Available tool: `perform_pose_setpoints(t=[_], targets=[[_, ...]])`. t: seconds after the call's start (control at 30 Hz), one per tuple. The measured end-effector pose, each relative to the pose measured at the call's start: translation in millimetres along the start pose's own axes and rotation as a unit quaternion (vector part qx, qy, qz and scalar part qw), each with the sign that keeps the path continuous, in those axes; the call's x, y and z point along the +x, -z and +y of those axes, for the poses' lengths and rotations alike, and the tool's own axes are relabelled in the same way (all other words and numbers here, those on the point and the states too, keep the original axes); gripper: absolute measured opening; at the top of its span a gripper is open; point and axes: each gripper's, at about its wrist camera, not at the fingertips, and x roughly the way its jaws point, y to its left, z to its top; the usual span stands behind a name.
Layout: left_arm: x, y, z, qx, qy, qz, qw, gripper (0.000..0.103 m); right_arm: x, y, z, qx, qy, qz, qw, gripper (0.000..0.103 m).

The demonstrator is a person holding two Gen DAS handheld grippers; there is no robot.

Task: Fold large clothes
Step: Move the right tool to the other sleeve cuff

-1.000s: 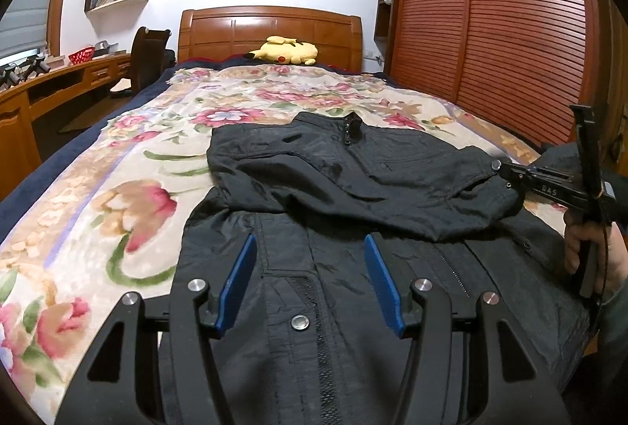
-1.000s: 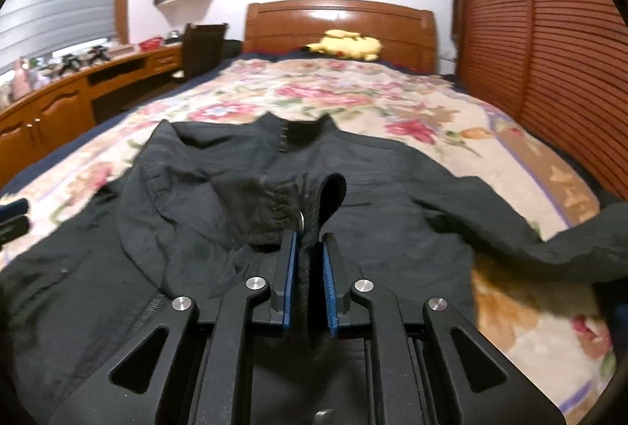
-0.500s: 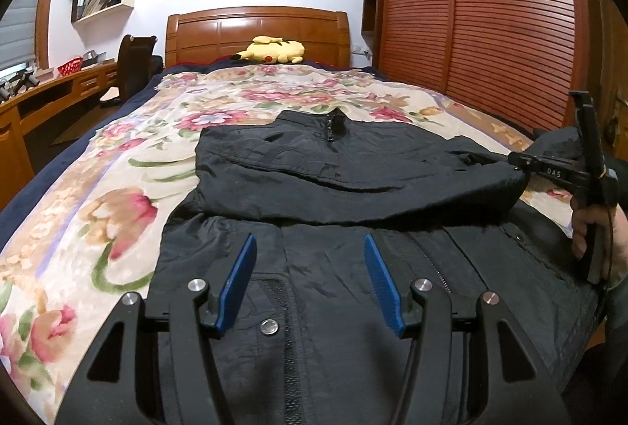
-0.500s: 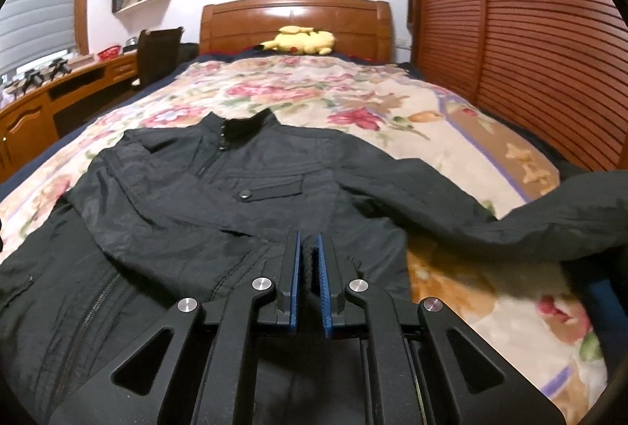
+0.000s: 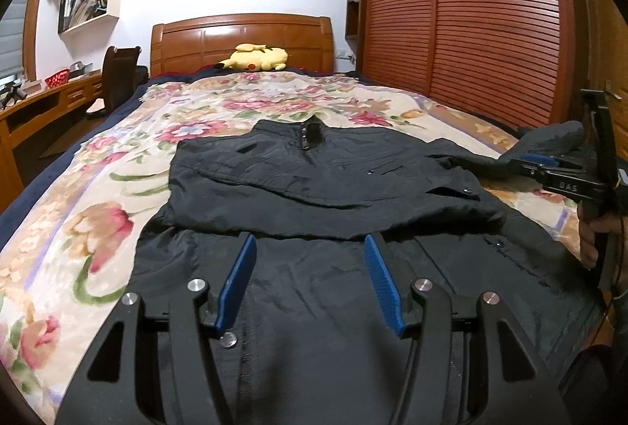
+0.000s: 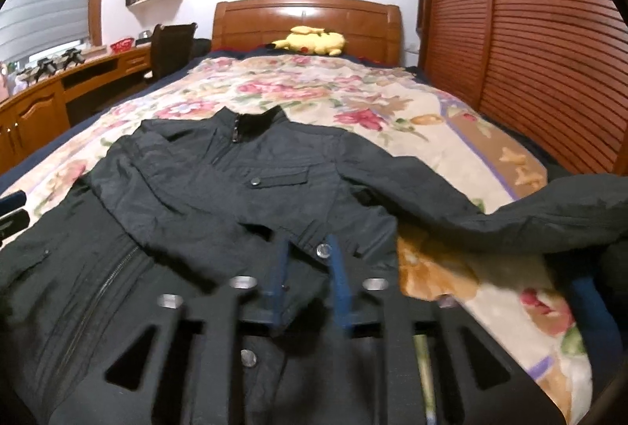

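Jacket (image 6: pixel 219 213) spread flat on your flowery bed cover (image 5: pixel 78 213), wooden headboard (image 5: pixel 243 40) and yellow plush toy (image 5: pixel 255 57) far ahead, your right gripper (image 6: pixel 308 279) just opening, cuff loose between its jaws, your left gripper (image 5: pixel 310 279) half open, holding nothing, above the jacket.

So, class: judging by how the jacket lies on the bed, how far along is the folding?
Done: one sleeve lies folded across the jacket chest. In hand: nothing; the right gripper has just been opening, nothing pinched, and the left gripper is open. Left: the other sleeve, spread over the bed.
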Motion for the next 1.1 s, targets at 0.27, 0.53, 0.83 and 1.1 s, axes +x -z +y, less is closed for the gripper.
perform_pose_setpoints(t=[0.27, 0.53, 0.83, 1.1], targets=[[8.7, -4.7, -22.4, 0.009, 0.026, 0.000, 0.9996, 0.057, -23.5, 1.2, -36.3, -0.013, 0.036, 0.026, 0.999, 0.064], [16.4, -8.7, -38.7, 0.013, 0.045, 0.004, 0.9989, 0.056, -47.7, -2.9, -80.0, -0.014, 0.066, 0.045, 0.997, 0.065], [28.3, -5.9, -46.4, 0.020, 0.053, 0.019, 0.9982, 0.057, -65.3, -14.8, -160.1, 0.021, 0.128, 0.065, 0.989, 0.075], [30.1, -5.4, -43.6, 0.012, 0.056, 0.024, 0.9981, 0.057, -66.7, -27.3, -231.0, 0.092, 0.163, 0.074, 0.979, 0.077]])
